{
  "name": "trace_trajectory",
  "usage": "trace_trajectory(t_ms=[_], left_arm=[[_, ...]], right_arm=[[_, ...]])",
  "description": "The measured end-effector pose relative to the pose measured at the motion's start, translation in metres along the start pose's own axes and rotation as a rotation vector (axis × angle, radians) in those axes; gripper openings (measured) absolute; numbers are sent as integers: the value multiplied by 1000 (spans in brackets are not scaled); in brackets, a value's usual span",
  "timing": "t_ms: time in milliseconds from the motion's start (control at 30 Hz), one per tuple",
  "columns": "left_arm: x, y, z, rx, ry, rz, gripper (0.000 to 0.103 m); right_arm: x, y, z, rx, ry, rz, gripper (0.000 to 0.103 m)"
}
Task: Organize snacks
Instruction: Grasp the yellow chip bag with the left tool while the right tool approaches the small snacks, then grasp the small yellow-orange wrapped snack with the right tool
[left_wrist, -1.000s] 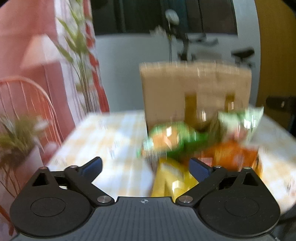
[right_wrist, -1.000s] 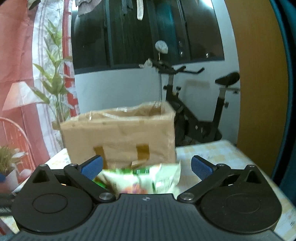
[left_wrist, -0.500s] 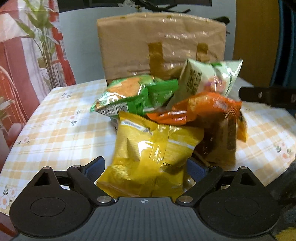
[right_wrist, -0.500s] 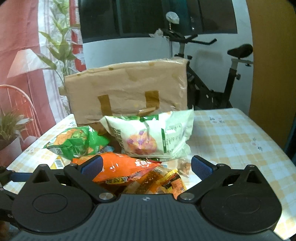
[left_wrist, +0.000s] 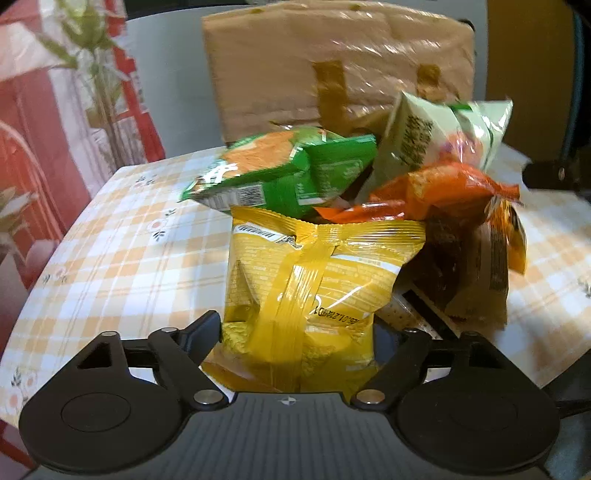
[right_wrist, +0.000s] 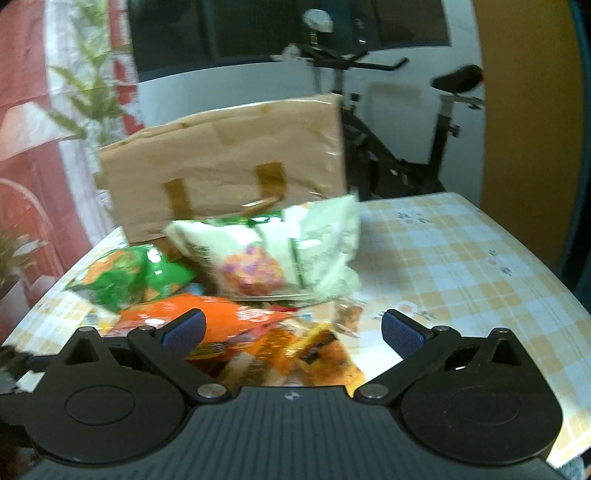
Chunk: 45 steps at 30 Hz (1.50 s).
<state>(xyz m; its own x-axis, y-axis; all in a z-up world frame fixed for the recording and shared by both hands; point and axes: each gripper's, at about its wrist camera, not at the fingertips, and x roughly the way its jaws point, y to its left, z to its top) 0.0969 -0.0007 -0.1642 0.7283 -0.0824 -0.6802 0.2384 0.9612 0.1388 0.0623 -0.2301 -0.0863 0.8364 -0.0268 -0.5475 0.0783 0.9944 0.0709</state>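
The left gripper (left_wrist: 297, 328) has closed in; the yellow snack bag (left_wrist: 314, 288) now fills the gap between its jaws.

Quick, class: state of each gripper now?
Left gripper: jaws wide around the yellow snack bag; grip cannot be told.
Right gripper: open, holding nothing.

Snack bags heaped in front of the cardboard box (left_wrist: 338, 70)

Nearest the box, a pale green bag (left_wrist: 443, 133) leans upright against it. A green bag (left_wrist: 280, 173) lies tilted to its left, an orange bag (left_wrist: 436, 192) in front, a brown bag (left_wrist: 472, 280) below that, and a yellow bag (left_wrist: 306, 295) stands farthest out.
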Motion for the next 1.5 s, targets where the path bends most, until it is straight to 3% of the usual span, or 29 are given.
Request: trace_trajectory(t_ms=[233, 333, 467, 633, 800, 967, 1133, 1300, 1500], left_arm=[[-22, 7, 1, -69, -78, -9, 82], [-27, 11, 2, -91, -106, -3, 82], [-32, 14, 3, -129, -134, 9, 82], [-34, 20, 4, -170, -149, 46, 82], [-37, 24, 3, -187, -160, 59, 82], [-35, 27, 2, -205, -157, 65, 82], [-33, 27, 2, -207, -149, 68, 82], [-33, 28, 1, -210, -145, 77, 82], [-30, 27, 0, -215, -133, 75, 82]], right_arm=[[8, -23, -12, -15, -8, -138, 101], [15, -31, -17, -26, 11, -164, 93], [24, -31, -23, -61, 41, -117, 82], [30, -13, -30, -195, 43, -36, 74], [36, -18, -27, -253, 46, 57, 72], [46, -36, -25, -190, 78, 78, 64], [51, -29, -30, -251, 97, 111, 60], [46, -27, -30, -257, 132, 79, 58], [34, -19, -25, -498, 199, 86, 58]])
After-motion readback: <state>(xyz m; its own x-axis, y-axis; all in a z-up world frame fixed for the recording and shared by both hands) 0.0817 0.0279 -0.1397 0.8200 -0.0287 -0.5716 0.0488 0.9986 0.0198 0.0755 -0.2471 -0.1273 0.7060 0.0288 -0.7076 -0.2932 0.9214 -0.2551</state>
